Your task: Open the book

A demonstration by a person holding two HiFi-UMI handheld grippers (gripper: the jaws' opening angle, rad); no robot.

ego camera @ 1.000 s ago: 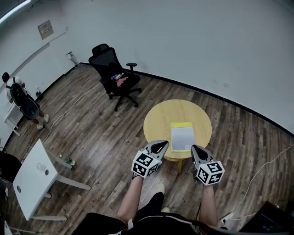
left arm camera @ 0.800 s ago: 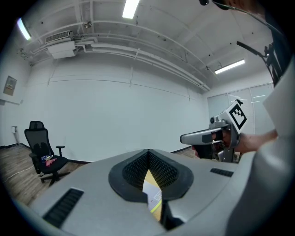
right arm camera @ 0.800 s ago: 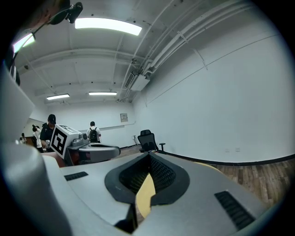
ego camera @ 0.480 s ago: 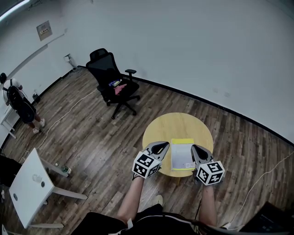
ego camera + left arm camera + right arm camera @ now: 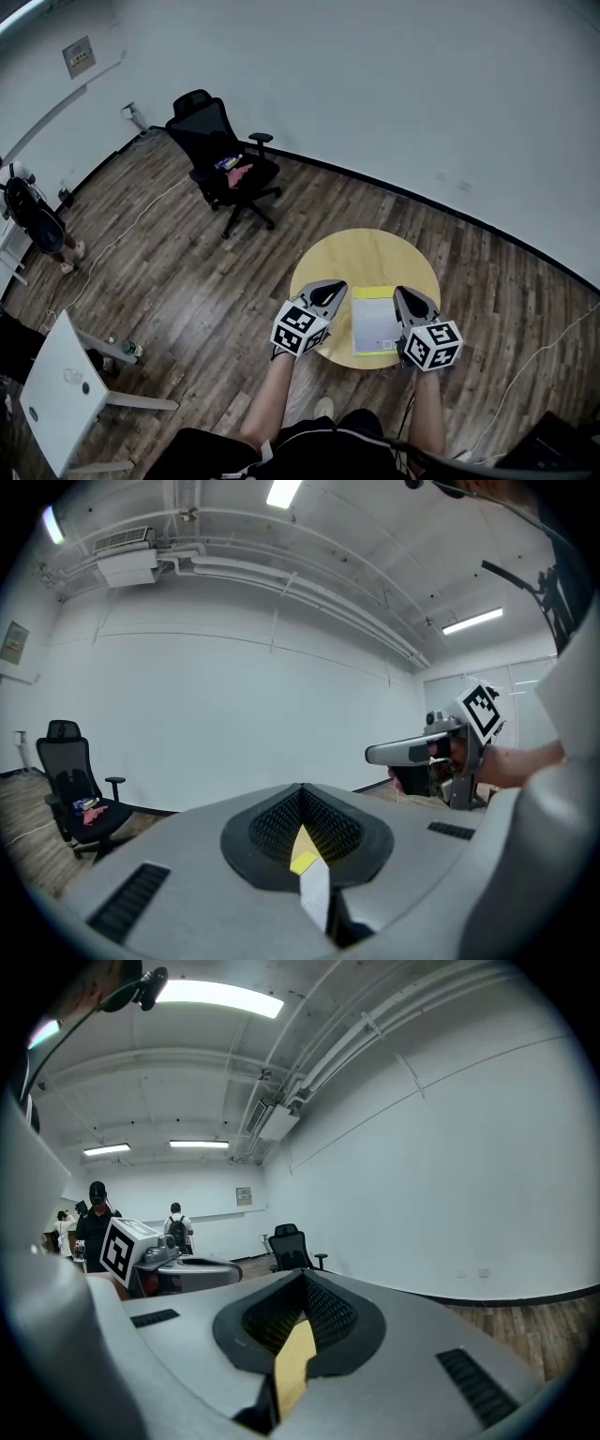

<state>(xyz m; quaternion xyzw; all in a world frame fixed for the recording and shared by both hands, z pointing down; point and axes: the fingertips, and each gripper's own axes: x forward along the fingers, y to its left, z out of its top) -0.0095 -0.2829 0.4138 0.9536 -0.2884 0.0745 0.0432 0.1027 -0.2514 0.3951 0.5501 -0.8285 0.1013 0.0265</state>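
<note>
One book (image 5: 373, 321), one table (image 5: 361, 258), two claws (image 5: 336, 287) (image 5: 399, 293)

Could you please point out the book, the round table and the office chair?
book (image 5: 373, 323), head view, middle of its cover
round table (image 5: 361, 258), head view, bare top
office chair (image 5: 200, 134), head view, backrest

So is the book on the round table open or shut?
Shut: the book lies flat on the table as one panel, white cover with a yellow strip, no spread pages.
</note>
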